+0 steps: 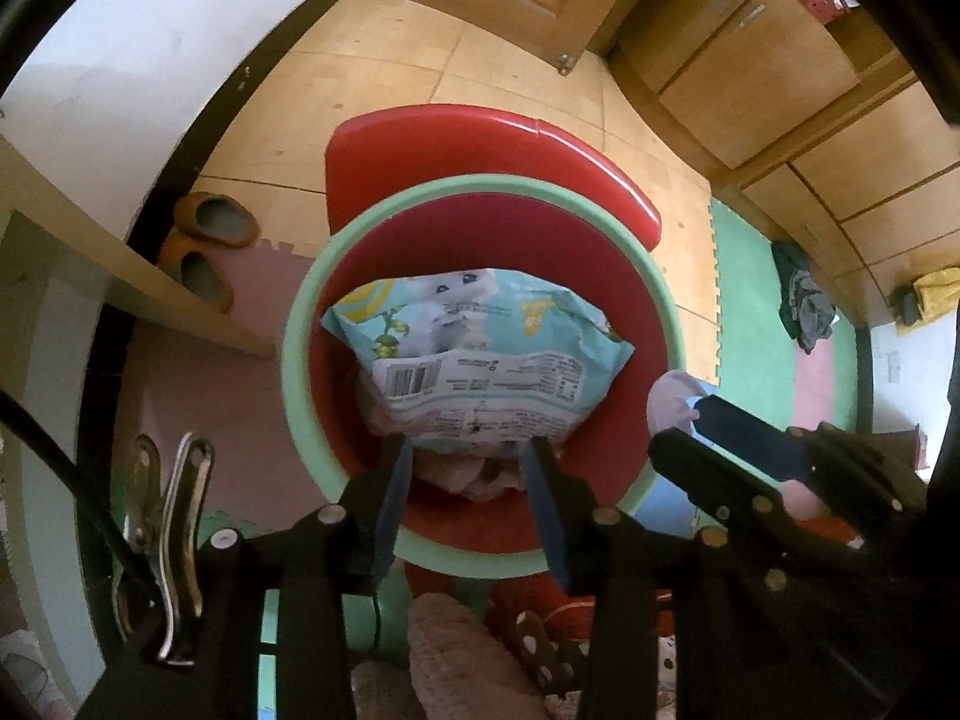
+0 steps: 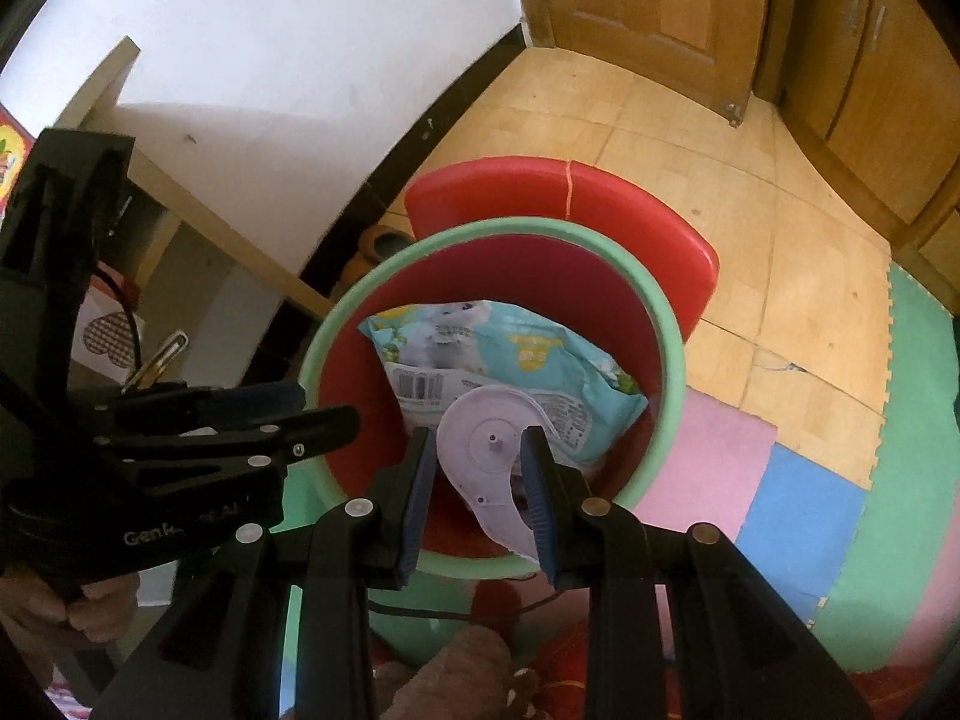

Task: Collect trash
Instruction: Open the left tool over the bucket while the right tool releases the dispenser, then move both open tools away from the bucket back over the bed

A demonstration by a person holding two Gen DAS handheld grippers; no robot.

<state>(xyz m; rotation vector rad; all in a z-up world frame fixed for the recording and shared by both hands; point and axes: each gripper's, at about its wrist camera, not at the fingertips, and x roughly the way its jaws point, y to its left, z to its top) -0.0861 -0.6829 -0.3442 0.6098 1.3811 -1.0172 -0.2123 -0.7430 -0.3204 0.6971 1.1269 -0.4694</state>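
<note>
Left gripper (image 1: 468, 456) jaws parted, blue wrapper (image 1: 480, 348) released into bin (image 1: 300, 324). Right gripper (image 2: 477, 450) clamping lilac tape dispenser (image 2: 486, 438) above bin; drop next, probably.

The wooden floor (image 2: 690, 138) has soft mats (image 2: 798, 510) on it (pink, blue, green). A red bin (image 1: 480, 228) with a green rim, two orange slippers (image 1: 219, 219) and some clothes (image 1: 804, 300) lie there.
</note>
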